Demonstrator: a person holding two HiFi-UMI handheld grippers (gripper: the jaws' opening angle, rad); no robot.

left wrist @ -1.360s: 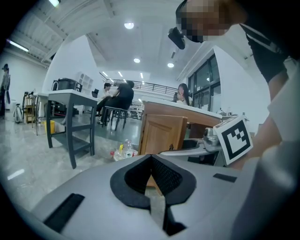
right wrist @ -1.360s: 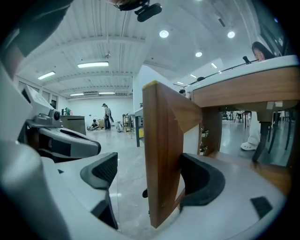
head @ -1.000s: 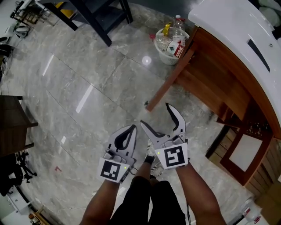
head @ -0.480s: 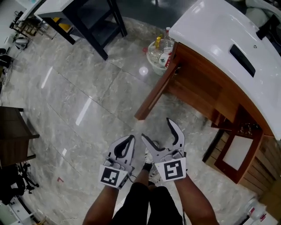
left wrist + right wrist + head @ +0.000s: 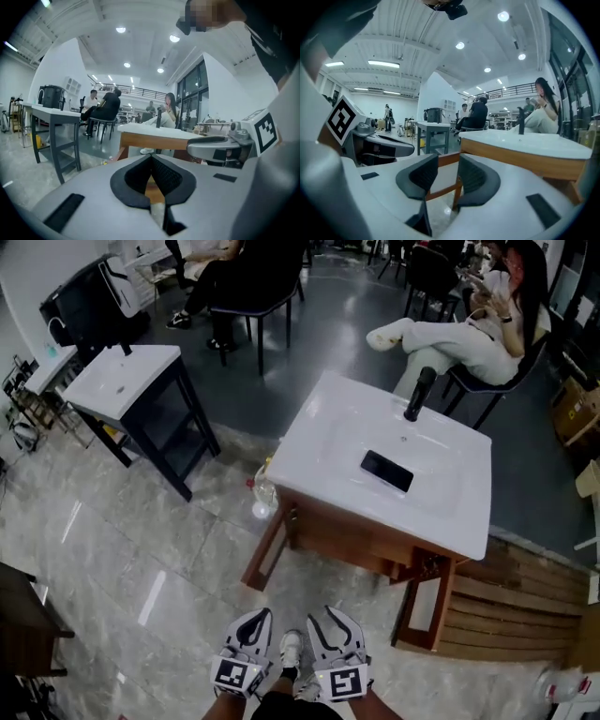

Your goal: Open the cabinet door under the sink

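The sink cabinet [image 5: 352, 540], wooden under a glossy white basin top [image 5: 375, 460], stands ahead of both pairs of jaws and well apart from them. Neither gripper is touching it. The left gripper [image 5: 151, 157] has its jaws closed tip to tip with nothing between the pads. The right gripper [image 5: 448, 159] has its jaws partly apart and closing, and the gap holds only empty air with the cabinet's woodwork seen far beyond it. Two leaves already look swung out from the carcass. A framed door [image 5: 265, 557] lies ahead of the left jaws, and a panelled door [image 5: 424, 606] lies ahead of the right jaws and off to their outer side. By that reading the opening seems largely done. Either leaf should handle as a stiff, fairly light wooden frame that pivots freely on its hinges and needs a steady pull rather than force. The pale infill of the panelled door may be glass, so it is best left alone. The sound place to grip is the free upright edge of the frame, farthest from the hinges. Whether there is a knob or handle cannot be made out.
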